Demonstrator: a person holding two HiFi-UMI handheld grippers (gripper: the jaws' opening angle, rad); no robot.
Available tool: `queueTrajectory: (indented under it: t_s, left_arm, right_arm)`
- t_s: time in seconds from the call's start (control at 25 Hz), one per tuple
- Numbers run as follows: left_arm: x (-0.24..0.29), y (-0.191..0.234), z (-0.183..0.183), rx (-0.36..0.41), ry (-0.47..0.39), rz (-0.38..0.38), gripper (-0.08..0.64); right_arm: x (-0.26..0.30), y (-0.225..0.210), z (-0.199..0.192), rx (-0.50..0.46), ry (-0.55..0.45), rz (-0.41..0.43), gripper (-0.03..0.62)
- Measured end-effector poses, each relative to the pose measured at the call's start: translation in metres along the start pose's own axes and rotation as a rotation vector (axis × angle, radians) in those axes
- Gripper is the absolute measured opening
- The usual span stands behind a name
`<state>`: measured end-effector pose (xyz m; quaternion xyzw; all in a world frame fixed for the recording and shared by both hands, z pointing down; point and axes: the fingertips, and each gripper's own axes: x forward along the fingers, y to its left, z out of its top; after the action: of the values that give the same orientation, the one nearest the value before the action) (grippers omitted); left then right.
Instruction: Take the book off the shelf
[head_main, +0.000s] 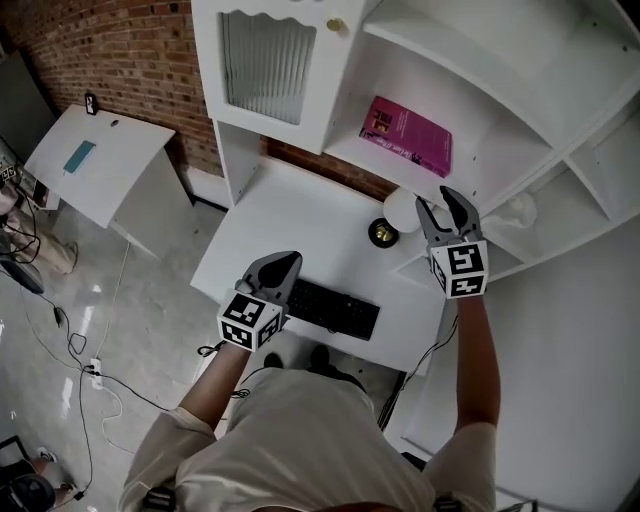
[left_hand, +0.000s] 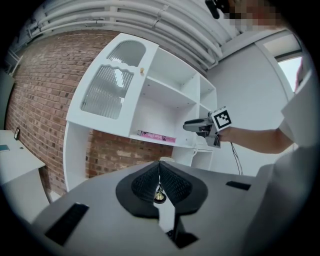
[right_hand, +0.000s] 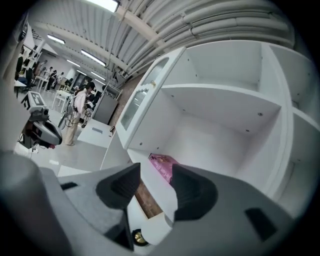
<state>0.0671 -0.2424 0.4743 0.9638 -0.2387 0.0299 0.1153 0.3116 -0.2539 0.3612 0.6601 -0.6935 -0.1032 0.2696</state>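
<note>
A: Which step is in hand?

B: The reach, as I'm judging it. The right hand-held gripper (head_main: 441, 205) is pointing up toward the shelf (head_main: 495, 150). Its jaws are standing apart at a moderate gap, with nothing between them. Nothing is being held yet.

A: And the book?

B: The book (head_main: 406, 136), pink, is lying flat on that shelf. It's ahead of the right hand-held gripper and a little to its left. In the right gripper view it's showing through the gap between the jaws, beyond the shelf's front edge. It's near them but not touching.

A: The left one?

B: The left hand-held gripper (head_main: 281, 266) is hanging low over the counter (head_main: 290, 205), with the keyboard (head_main: 335, 307) just beside it on its right. Its jaws are pressing together on nothing. It's sitting well apart from the book and, by my reading, is taking no part.

A: Anything crowding the path?

B: A round white lamp (head_main: 401, 208) on a brass base is standing just below the right hand-held gripper's jaws, to their left. It's filling the bottom of the right gripper view.

A: So what is the next move asking for?

B: It's asking for a push forward and up, clearing the lamp and the shelf's lip. The book is lying flat, so the jaws are probably going to need turning, one over the cover and one under the near edge. Failing that, the book needs drawing out to the lip first. The gap is looking ample for a thin book. Closing should wait until the cover is sitting between the pads.
</note>
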Motion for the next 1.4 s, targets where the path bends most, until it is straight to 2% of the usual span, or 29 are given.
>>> queueTrajectory:
  t_s: [0.52, 0.92, 1.04, 1.16, 1.4]
  left_arm:
    - [0.01, 0.018, 0.006, -0.05, -0.035, 0.157, -0.005]
    - [-0.007, 0.037, 0.0, -0.073, -0.037, 0.272, -0.005]
    - [-0.015, 0.041, -0.005, -0.086, -0.039, 0.302, -0.005]
    - [-0.023, 0.043, -0.009, -0.095, -0.036, 0.329, -0.005]
    - [-0.034, 0.041, -0.015, -0.108, -0.038, 0.352, -0.005]
  right_arm:
    - [0.121, -0.031, -0.018, -0.209, 0.133, 0.146, 0.186]
    - [0.17, -0.039, -0.049, -0.345, 0.298, 0.252, 0.186]
    - [0.177, -0.042, -0.058, -0.35, 0.334, 0.292, 0.186]
    - [0.181, -0.041, -0.062, -0.309, 0.352, 0.336, 0.186]
    - [0.182, -0.041, -0.062, -0.286, 0.374, 0.339, 0.186]
